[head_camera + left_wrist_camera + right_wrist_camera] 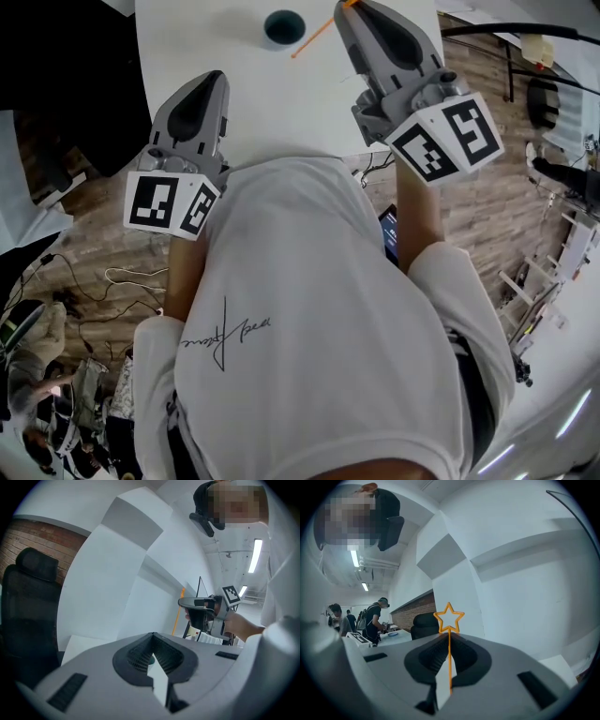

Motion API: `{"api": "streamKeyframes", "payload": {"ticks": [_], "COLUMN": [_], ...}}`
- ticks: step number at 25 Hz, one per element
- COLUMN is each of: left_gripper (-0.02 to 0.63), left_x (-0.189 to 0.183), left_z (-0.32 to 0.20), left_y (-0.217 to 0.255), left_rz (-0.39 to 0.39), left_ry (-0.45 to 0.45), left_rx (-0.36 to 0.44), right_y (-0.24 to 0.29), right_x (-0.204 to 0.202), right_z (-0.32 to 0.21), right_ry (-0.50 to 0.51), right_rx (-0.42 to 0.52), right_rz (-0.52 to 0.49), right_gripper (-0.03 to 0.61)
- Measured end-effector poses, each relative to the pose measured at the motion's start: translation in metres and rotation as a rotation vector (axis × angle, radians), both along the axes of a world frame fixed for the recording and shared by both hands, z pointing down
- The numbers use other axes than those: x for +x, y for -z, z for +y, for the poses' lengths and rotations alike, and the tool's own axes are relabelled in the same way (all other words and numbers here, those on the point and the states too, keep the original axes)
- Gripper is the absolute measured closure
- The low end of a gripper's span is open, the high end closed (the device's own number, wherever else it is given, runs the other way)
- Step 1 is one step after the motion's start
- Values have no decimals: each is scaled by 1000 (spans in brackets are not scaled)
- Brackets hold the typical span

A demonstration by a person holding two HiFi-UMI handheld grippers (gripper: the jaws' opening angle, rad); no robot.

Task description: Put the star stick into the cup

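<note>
Two shut grippers, one loaded: the star stick is held above the table, not yet in the cup.
Right gripper is clamped on the stick's shaft, star proud of the jaw tips; left gripper is closed on nothing and parked at the near table edge. Cup is seen upright, close to the stick's free tail. Tail should be centred over the cup mouth, tipped nearer vertical and lowered before release; the thin shaft is judged likely to pivot in the grip.
</note>
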State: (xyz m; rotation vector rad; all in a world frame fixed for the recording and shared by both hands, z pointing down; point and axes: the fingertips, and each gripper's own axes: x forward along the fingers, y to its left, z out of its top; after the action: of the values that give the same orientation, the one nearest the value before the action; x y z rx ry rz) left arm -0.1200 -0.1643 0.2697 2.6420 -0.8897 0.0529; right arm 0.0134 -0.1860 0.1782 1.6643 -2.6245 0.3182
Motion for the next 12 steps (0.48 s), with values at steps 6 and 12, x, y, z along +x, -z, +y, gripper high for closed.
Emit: {"api": "streamKeyframes", "payload": {"ticks": [6, 12], "left_gripper": [606, 606], "left_x": [-6, -4], "left_z": [-4, -7], "left_y": [-7, -15], "left_rz": [-7, -11], "left_ry": [-7, -24], "left_rx": [-22, -43], "right_y": [-4, -10], "right_x": [1, 6], "right_z": [-13, -20], "right_ry": [-22, -41], "right_rx": [-3, -7], "right_rz": [-5, -6], "right_gripper": [560, 560]}}
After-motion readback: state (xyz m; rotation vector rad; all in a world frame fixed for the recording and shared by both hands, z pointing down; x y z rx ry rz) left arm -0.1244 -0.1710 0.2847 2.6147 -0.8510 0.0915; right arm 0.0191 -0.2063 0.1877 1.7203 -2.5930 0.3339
